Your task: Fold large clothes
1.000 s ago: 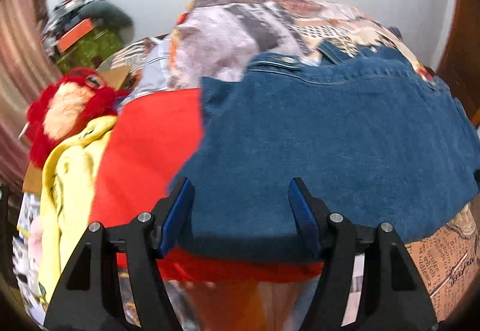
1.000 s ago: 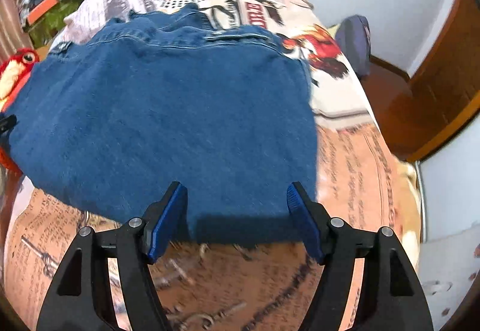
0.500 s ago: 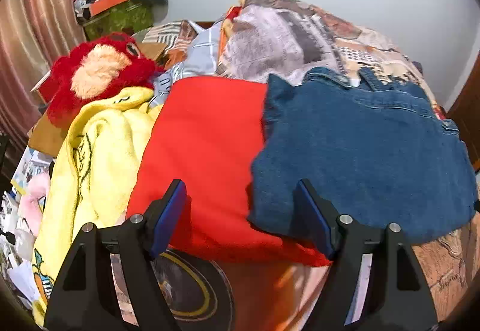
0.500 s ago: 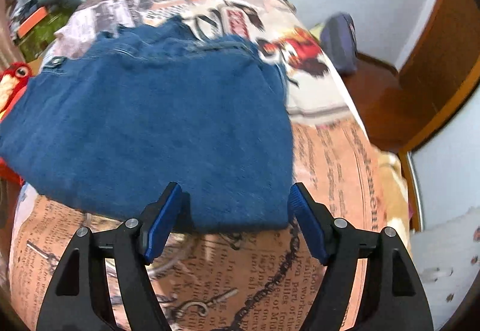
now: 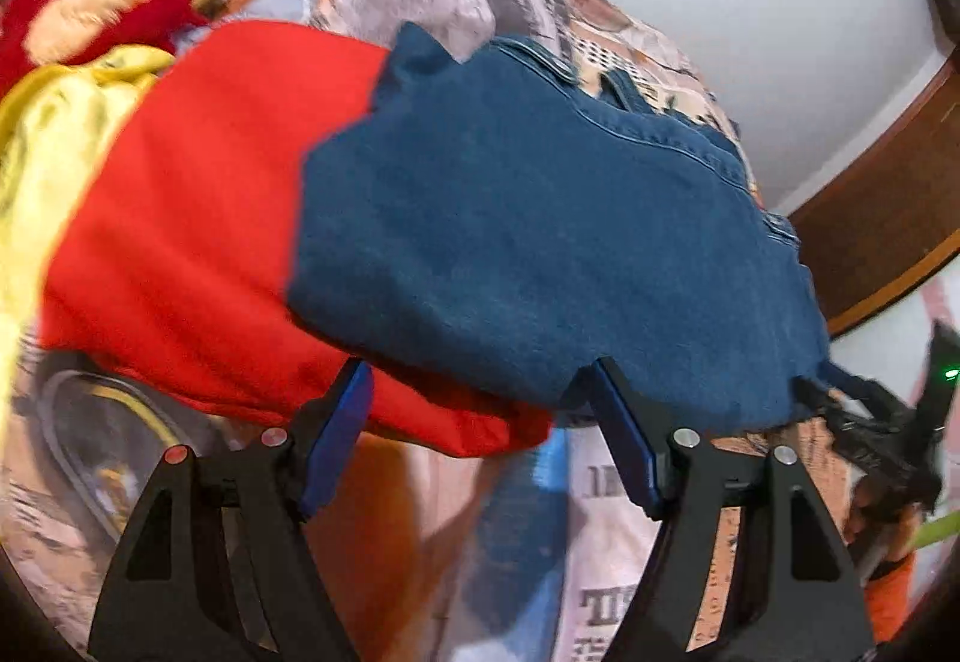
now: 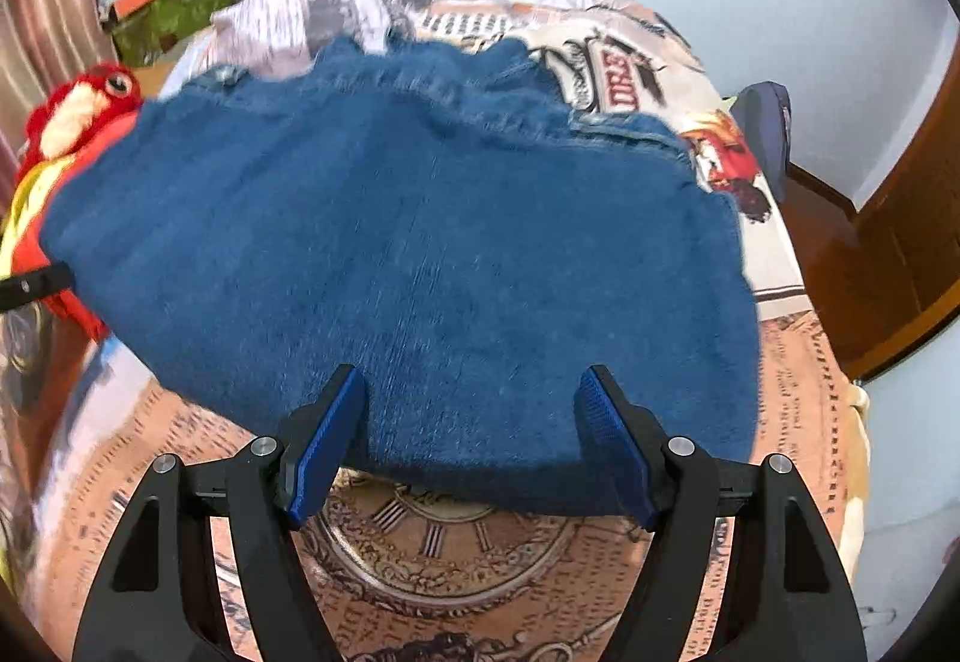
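Printed bedspread (image 6: 456, 548), one folded pair of jeans (image 6: 420, 254) ahead of both grippers. One red garment (image 5: 198, 194) lies beyond the left gripper (image 5: 480, 437). Left jaws have just widened and hold nothing; right gripper (image 6: 474, 437) is also released.

Both the left gripper (image 5: 480, 422) and the right gripper (image 6: 468, 428) have black triangular arms, silver screws and ribbed blue pads (image 6: 612, 452).
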A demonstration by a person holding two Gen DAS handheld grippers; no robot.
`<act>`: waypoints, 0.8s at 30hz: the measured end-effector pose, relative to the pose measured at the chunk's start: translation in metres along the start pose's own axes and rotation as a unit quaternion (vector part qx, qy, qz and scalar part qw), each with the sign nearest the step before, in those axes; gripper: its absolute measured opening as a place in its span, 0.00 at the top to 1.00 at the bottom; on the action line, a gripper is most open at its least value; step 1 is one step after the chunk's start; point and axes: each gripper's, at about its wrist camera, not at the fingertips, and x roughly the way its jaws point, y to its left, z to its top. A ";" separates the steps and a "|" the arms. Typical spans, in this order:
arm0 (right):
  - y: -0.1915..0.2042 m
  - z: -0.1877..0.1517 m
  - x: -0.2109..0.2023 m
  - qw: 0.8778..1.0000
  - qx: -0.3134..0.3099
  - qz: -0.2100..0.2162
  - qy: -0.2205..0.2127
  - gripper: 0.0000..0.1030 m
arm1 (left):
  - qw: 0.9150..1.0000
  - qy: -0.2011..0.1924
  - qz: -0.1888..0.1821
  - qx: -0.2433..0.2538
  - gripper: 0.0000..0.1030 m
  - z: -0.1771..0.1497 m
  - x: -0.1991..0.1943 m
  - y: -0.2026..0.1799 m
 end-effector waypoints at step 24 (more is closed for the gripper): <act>-0.008 -0.004 0.004 0.999 0.038 0.018 0.014 0.25 | 0.989 -0.069 0.016 -0.133 0.58 0.043 0.043 0.006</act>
